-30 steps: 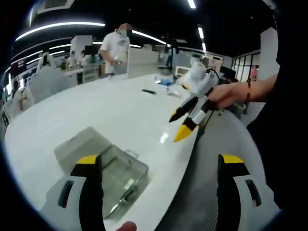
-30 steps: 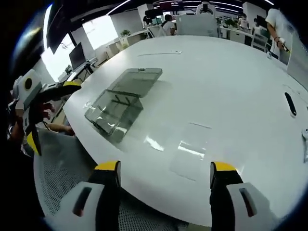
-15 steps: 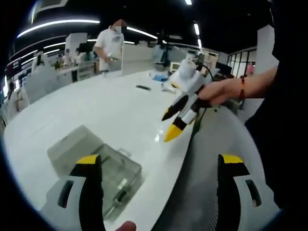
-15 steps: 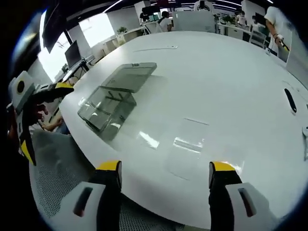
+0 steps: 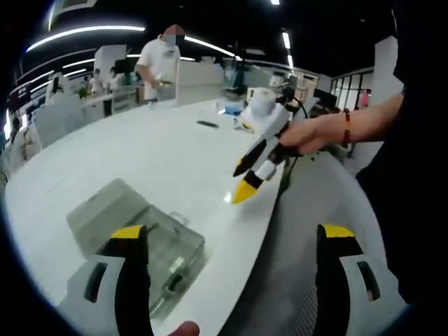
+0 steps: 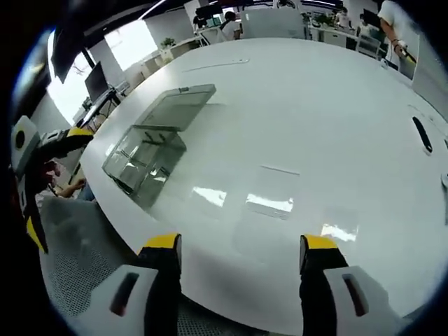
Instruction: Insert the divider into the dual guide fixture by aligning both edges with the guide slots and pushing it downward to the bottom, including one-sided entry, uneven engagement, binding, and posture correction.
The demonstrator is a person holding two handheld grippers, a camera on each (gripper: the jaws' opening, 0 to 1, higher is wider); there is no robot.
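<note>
Both grippers, left (image 5: 231, 241) & right (image 6: 234, 252), held wide open, empty. Clear divider (image 6: 269, 199) lies flat on bench (image 6: 315, 105), fixture (image 6: 143, 154) to its left. Thin flat sheet could be missed or skidded at pickup.

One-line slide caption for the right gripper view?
Open right gripper hovers over the clear divider lying flat on the white table.
</note>
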